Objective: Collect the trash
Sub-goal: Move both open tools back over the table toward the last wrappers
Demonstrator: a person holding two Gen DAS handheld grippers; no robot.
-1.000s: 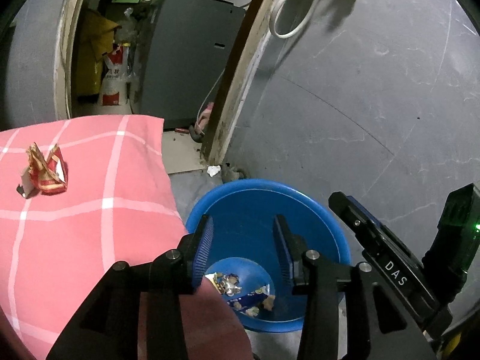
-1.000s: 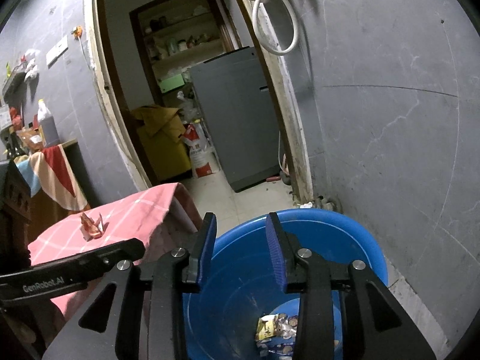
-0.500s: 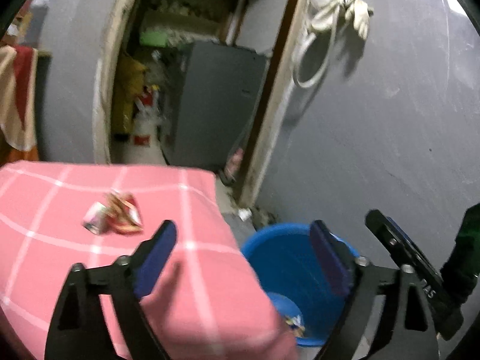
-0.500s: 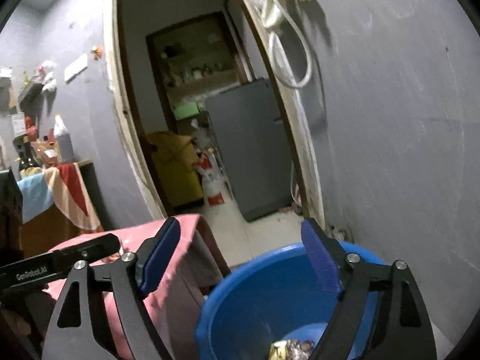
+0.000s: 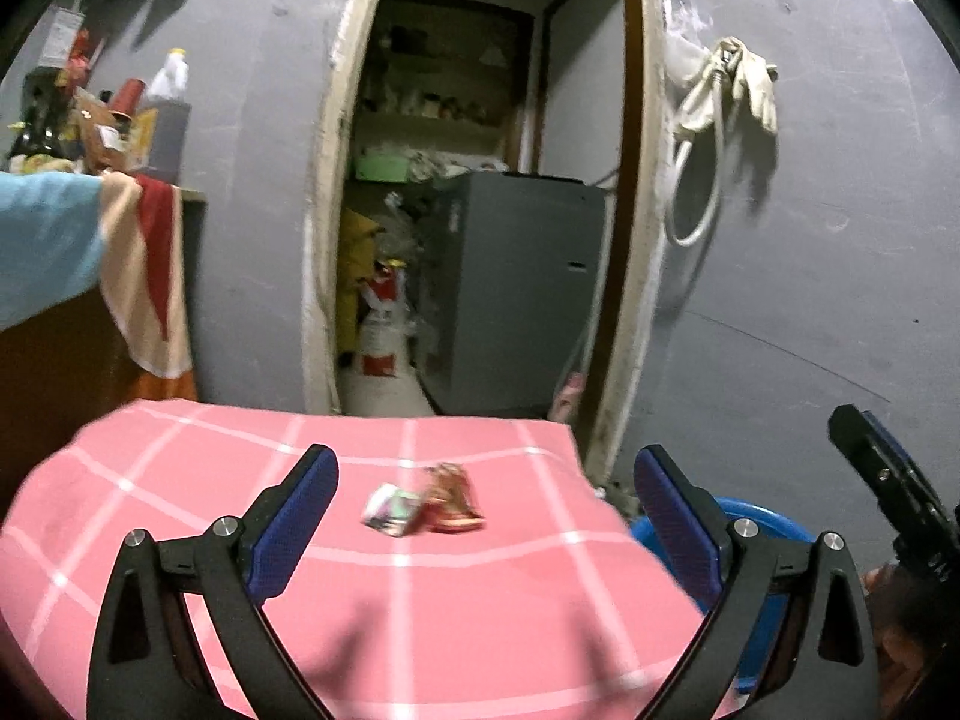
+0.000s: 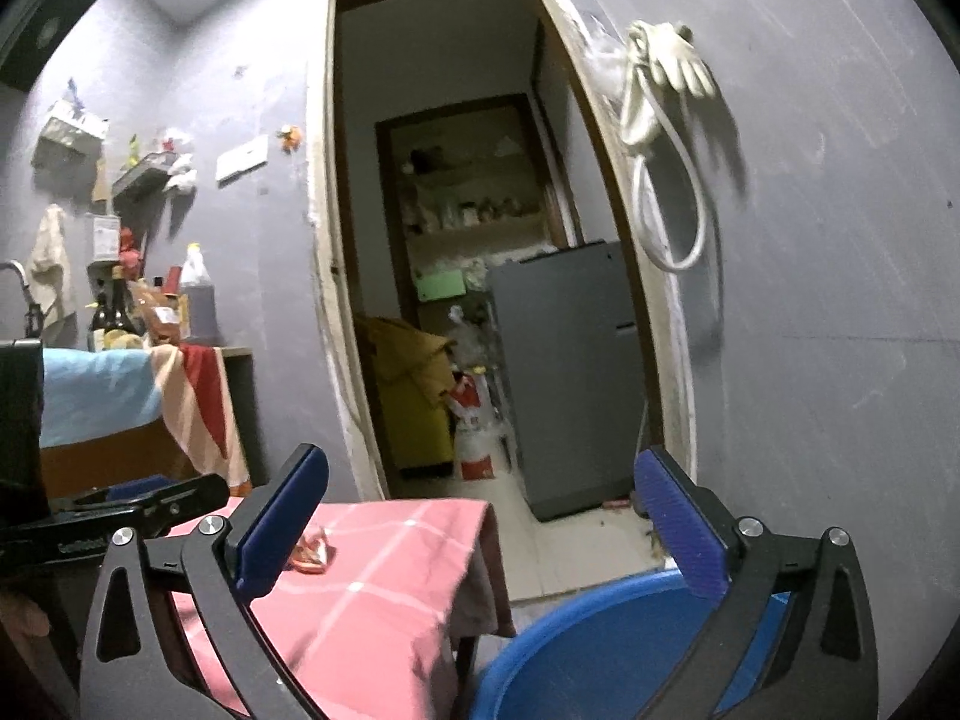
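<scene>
The left gripper (image 5: 486,504) and right gripper (image 6: 480,510) are spread wide, having just been opening, with nothing pinched. Crumpled wrappers (image 5: 423,507) are seen lying on the pink checked cloth (image 5: 180,468). The blue bin (image 6: 600,660) stands just beside it; its contents are hidden.

- My left claw (image 5: 486,516) wore ribbed blue pads (image 5: 297,519) (rubbery, matt).
- The pink checked tablecloth (image 5: 180,480) looked soft.
- The wrappers (image 5: 423,510) were crinkled, glossy.
- The blue bin (image 6: 576,660) looked smooth plastic.
</scene>
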